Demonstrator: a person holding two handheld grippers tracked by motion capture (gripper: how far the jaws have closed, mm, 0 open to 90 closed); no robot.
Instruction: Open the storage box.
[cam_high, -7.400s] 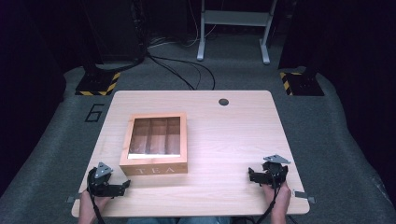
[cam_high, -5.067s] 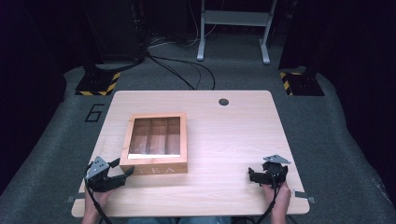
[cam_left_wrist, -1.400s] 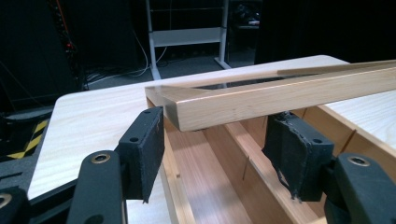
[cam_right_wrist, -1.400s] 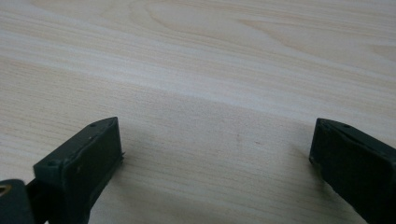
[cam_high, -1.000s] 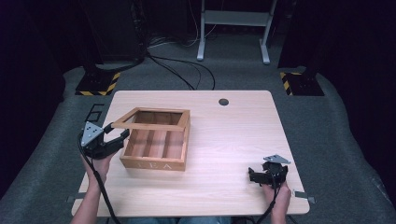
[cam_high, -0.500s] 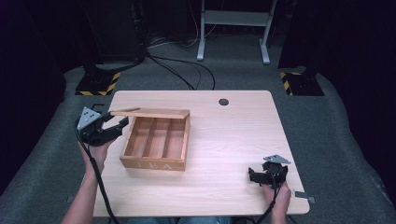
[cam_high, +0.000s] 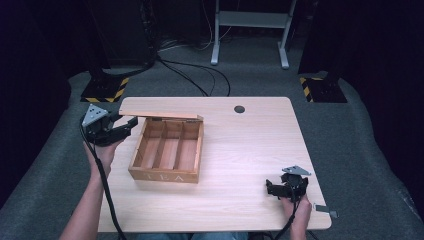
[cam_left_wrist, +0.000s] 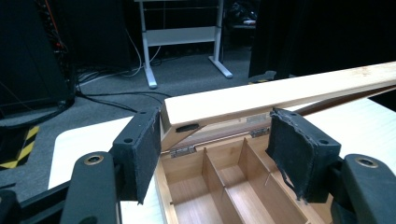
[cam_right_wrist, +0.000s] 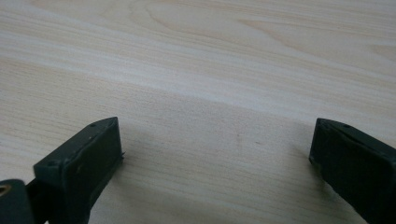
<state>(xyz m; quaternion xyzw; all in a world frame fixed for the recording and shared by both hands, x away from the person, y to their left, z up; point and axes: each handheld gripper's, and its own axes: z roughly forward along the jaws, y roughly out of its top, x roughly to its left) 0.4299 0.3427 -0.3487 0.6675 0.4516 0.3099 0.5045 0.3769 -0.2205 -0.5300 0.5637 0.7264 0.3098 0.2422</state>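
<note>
1. At the table's left edge, we see the left gripper (cam_high: 116, 131) with its jaws spread apart, pointing toward the raised lid (cam_high: 160, 114) of the wooden tea box (cam_high: 167, 156).
2. From the left gripper view, the two black pads (cam_left_wrist: 142, 151) sit on either side of the lid's near corner; the lid's edge passes between them, and we cannot tell whether either pad touches the wood.
3. Low at the table's right front corner, the right gripper (cam_high: 276, 187) rests in the person's hand, its jaws wide apart and holding nothing (its own view has bare light wood between them).
4. We find the tea box left of the table's middle, with "TEA" on its front wall facing the person.
5. Its lid stands lifted on hinges at the far wall, roughly level above the back of the box, leaving the inside open to view.
6. Wooden dividers split the inside into three long compartments, all bare wood as far as we can see.
7. Beyond the box, a small dark round grommet (cam_high: 239, 108) sits near the far edge of the table (cam_high: 240, 150).
8. Past the table we see grey carpet, black cables (cam_high: 192, 80), a white frame stand (cam_high: 250, 30) and two yellow-and-black striped bases (cam_high: 102, 90).
</note>
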